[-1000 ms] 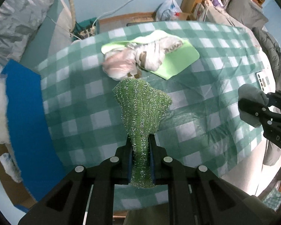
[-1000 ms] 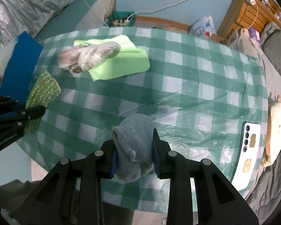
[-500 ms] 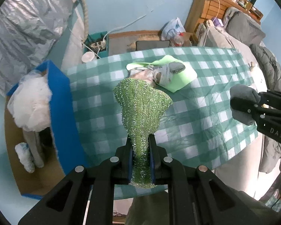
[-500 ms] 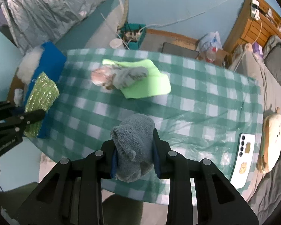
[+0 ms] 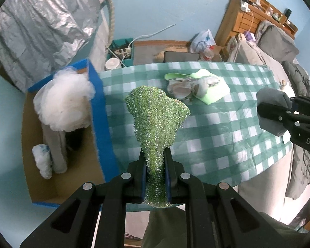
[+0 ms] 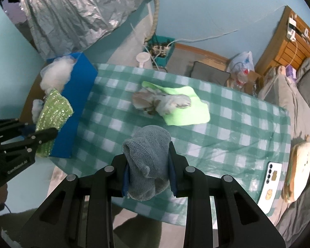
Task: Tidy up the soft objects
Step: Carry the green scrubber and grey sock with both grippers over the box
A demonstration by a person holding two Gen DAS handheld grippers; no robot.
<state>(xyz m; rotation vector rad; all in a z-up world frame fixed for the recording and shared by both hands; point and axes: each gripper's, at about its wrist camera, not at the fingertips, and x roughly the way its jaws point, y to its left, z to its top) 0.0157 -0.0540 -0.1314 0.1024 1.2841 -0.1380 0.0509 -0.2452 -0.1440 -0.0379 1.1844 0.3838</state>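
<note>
My left gripper [image 5: 156,172] is shut on a sparkly green cloth [image 5: 157,124], held high over the left part of the checked table [image 5: 217,144]. In the right wrist view that green cloth [image 6: 53,111] hangs near the blue-edged cardboard box [image 6: 80,86]. My right gripper [image 6: 148,175] is shut on a bunched grey cloth [image 6: 147,157] above the table's near side; the same grey cloth [image 5: 272,111] shows at the right of the left wrist view. On the table lie a light green cloth [image 6: 186,107] and a crumpled pale cloth [image 6: 161,101] on top of it.
The box [image 5: 99,113] beside the table's left end holds white fluffy stuffing [image 5: 62,103] and a grey item [image 5: 55,144]. A phone [image 6: 270,186] and a plush toy [image 6: 299,165] lie at the right. A power strip basket [image 6: 161,49] sits on the floor behind.
Both grippers have risen with their cloths, so the table looks smaller. The view has swung left, bringing the blue-edged box and its white stuffing into sight.
</note>
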